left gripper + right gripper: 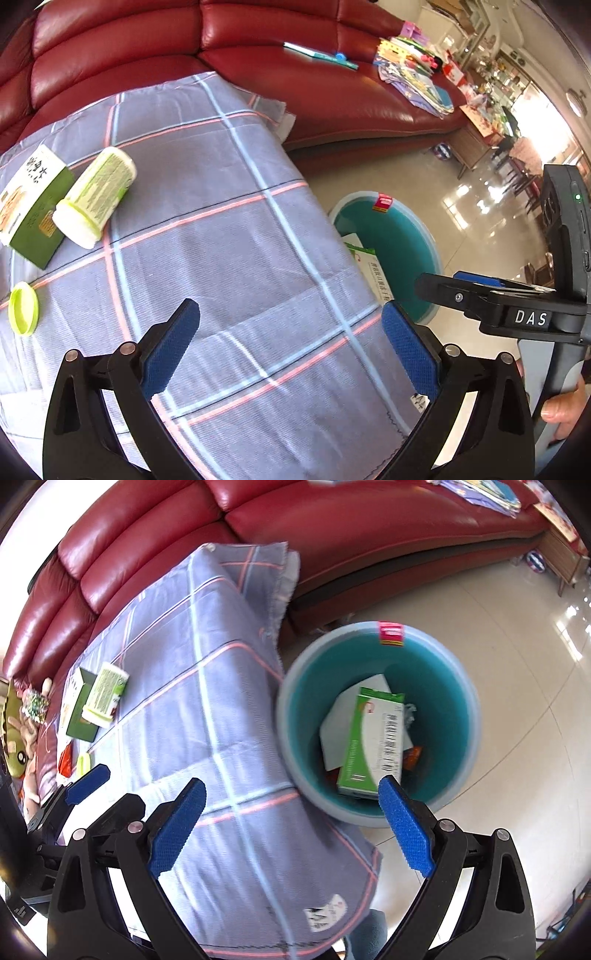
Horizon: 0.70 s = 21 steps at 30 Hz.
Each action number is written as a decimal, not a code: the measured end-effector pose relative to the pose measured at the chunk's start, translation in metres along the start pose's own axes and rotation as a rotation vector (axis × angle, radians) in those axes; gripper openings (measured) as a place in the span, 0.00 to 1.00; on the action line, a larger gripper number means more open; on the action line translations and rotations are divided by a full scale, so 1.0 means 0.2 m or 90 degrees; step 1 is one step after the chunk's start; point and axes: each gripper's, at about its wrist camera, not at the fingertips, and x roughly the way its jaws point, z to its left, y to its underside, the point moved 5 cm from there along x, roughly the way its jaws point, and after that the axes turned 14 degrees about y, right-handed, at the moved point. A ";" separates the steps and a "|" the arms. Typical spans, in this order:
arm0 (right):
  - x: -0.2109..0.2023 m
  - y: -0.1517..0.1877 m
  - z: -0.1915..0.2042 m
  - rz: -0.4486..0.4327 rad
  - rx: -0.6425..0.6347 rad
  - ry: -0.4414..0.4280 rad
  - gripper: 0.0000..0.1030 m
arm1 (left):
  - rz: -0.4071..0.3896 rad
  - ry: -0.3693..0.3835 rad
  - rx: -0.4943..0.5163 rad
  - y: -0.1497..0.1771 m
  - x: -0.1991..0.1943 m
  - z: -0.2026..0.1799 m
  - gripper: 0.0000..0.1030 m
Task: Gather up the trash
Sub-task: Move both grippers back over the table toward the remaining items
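Observation:
On the checked cloth (229, 229) at the left lie a green and white box (33, 206), a white and green canister (96, 195) on its side against it, and a yellow-green lid (24, 308). My left gripper (290, 314) hangs open over the cloth with nothing between its pads. My right gripper (291, 786) is also open and empty, above the cloth's edge and the teal bin (295, 686). Inside the bin lie a green and white carton (373, 746) and white paper. The box (79, 705) and canister (105, 694) show far left in the right wrist view.
A red leather sofa (147, 48) runs behind the table, with a pile of books and papers (413, 74) on its seat. The bin stands on shiny floor tiles (498, 646) by the table's corner. A plush toy (14, 731) lies at the far left. A hand (565, 410) holds the right gripper.

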 end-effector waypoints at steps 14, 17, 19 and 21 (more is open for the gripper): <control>0.05 -0.11 0.85 0.032 -0.125 -0.045 0.88 | -0.084 -0.103 -0.123 0.18 -0.50 0.80 0.96; 0.08 -0.15 0.99 0.037 -0.130 -0.050 0.88 | -0.088 -0.107 -0.126 0.19 -0.54 0.90 0.96; 0.10 -0.19 1.06 0.037 -0.131 -0.050 0.88 | -0.088 -0.116 -0.126 0.20 -0.56 0.96 0.96; 0.12 -0.22 1.12 0.033 -0.131 -0.042 0.88 | -0.090 -0.125 -0.126 0.20 -0.57 1.00 0.96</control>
